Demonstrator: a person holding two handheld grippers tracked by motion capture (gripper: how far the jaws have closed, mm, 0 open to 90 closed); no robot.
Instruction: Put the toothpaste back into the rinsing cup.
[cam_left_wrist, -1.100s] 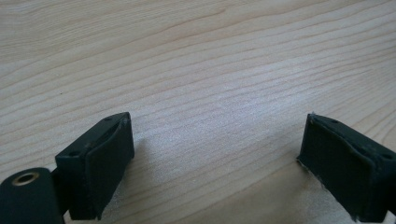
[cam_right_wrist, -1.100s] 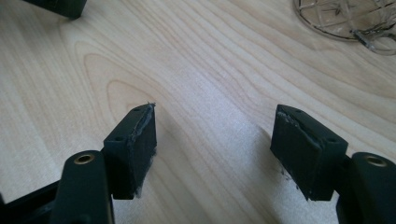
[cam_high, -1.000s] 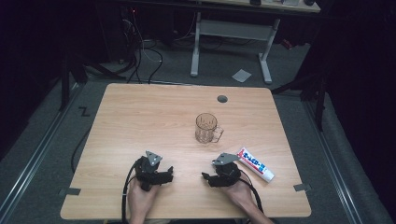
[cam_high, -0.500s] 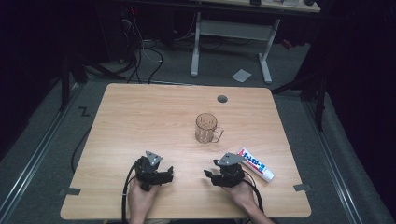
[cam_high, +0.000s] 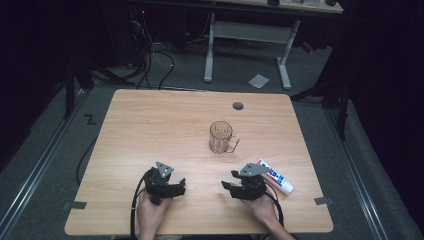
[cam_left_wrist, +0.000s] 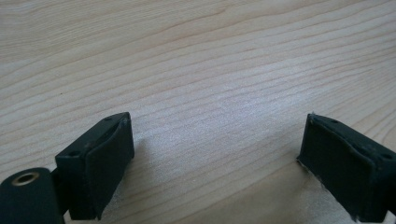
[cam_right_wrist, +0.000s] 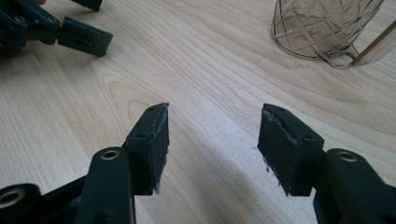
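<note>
Wooden bench (cam_high: 150, 125), dark room. Glass mug (cam_high: 220, 137) upright, mid-bench; toothpaste tube (cam_high: 276, 177) near, right of our right gripper (cam_right_wrist: 212, 135). Both grippers' jaws apart, empty; right just narrowed. Left gripper (cam_left_wrist: 215, 149) idle. Mug rigid, slippery, breakable: we'd pinch handle (cam_high: 233, 145).

The black two-jaw left gripper (cam_high: 176, 187) rested near the wooden table's (cam_high: 150, 130) near edge, its jaws wide apart over bare wood. The black two-jaw right gripper (cam_high: 229, 187) lay beside it; its jaws had just been closing, nothing between them.
</note>
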